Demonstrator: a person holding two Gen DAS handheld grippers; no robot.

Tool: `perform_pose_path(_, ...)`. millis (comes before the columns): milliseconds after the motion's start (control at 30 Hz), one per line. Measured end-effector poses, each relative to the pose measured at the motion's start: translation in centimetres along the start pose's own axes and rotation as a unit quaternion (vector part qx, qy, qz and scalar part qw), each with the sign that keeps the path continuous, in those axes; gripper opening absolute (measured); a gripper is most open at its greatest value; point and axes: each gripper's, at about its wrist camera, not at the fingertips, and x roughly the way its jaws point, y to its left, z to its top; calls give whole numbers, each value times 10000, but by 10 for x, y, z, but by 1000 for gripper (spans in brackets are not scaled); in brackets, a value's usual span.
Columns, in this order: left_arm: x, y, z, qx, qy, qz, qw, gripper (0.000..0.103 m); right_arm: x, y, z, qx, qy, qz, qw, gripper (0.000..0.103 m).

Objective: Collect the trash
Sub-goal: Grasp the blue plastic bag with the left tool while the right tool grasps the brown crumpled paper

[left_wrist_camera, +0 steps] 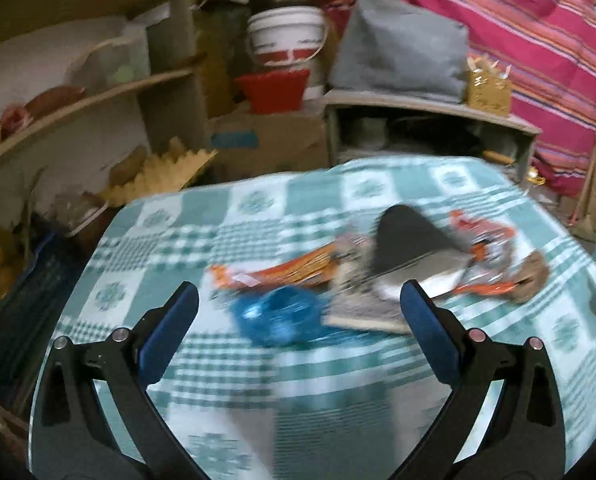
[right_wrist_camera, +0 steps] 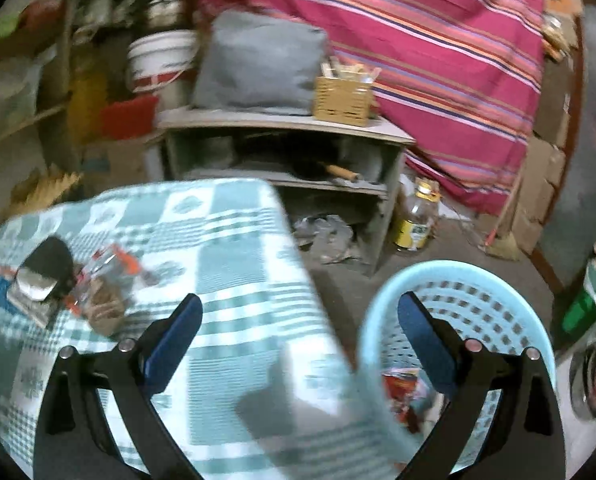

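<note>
table (left_wrist_camera: 258, 208) under a green-and-white checked cloth. on it, one loose cluster of litter: blue crumpled plastic (left_wrist_camera: 278, 314), orange wrapper (left_wrist_camera: 282, 270), grey card (left_wrist_camera: 362, 304), dark pouch (left_wrist_camera: 406, 240) with a silver inside, orange-and-clear wrapper (left_wrist_camera: 486, 256), brown scrap (left_wrist_camera: 532, 276); pieces touch or overlap, details blurred. floor (right_wrist_camera: 450, 248) beside the table carries a light-blue basket (right_wrist_camera: 478, 280) with wrappers (right_wrist_camera: 402, 388) in it, and a bottle (right_wrist_camera: 416, 216).

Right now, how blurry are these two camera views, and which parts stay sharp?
Left wrist view: the trash pile on the checked tablecloth smears with motion; the fingers stay crisp. Right wrist view: similar smear on the blue basket, dim room, strong fisheye bending.
</note>
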Motion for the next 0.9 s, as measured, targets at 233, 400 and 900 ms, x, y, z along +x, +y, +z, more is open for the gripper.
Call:
perform_pose_path(233, 34, 42, -12, -462, 470, -246, 9975, 97, 18, 61, -9, -312, 277, 389, 9984, 96)
perform_pose_path(400, 54, 44, -11, -740, 736, -678, 9922, 73, 27, 85, -8, -265, 400, 638, 9968, 96)
perform_pose_path(900, 27, 52, -1, -512, 438, -612, 9959, 30, 48, 127, -13, -368, 754, 965, 9918, 96)
